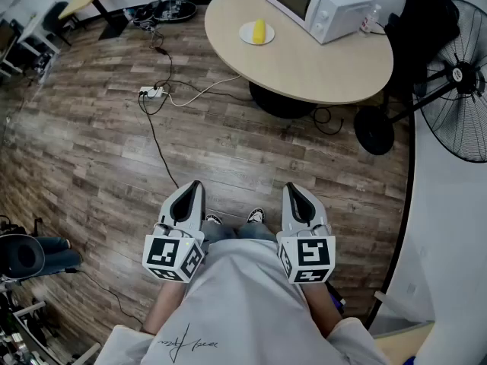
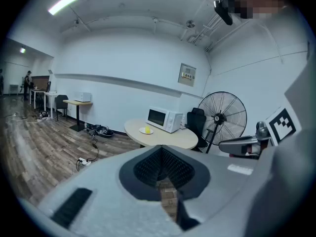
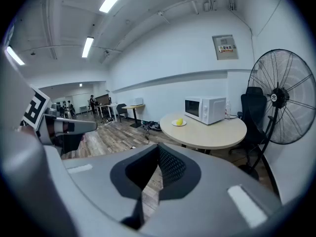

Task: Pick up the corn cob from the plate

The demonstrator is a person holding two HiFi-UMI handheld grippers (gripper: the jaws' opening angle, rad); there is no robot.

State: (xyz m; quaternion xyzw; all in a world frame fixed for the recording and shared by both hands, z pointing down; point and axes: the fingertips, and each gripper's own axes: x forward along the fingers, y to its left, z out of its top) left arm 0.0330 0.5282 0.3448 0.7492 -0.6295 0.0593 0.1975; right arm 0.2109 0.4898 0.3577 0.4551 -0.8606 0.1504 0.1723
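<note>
Head view: a person stands on a wood floor, the left gripper (image 1: pixel 195 186) and right gripper (image 1: pixel 292 188) held side by side close to the body, both with jaws together and empty. Well ahead, the corn cob (image 1: pixel 259 30) lies on a white plate (image 1: pixel 247 35) on a round table (image 1: pixel 319 71), near a microwave (image 1: pixel 308 2). A fan (image 1: pixel 456 74) stands at right.

Left gripper view: the jaws are closed on nothing. The cob (image 2: pixel 147 129) sits on its plate far off, just left of the microwave (image 2: pixel 164 118).

Right gripper view: the jaws are closed, with nothing between them. The cob (image 3: pixel 179 122) rests on the plate across the room, well apart from both grippers.
</note>
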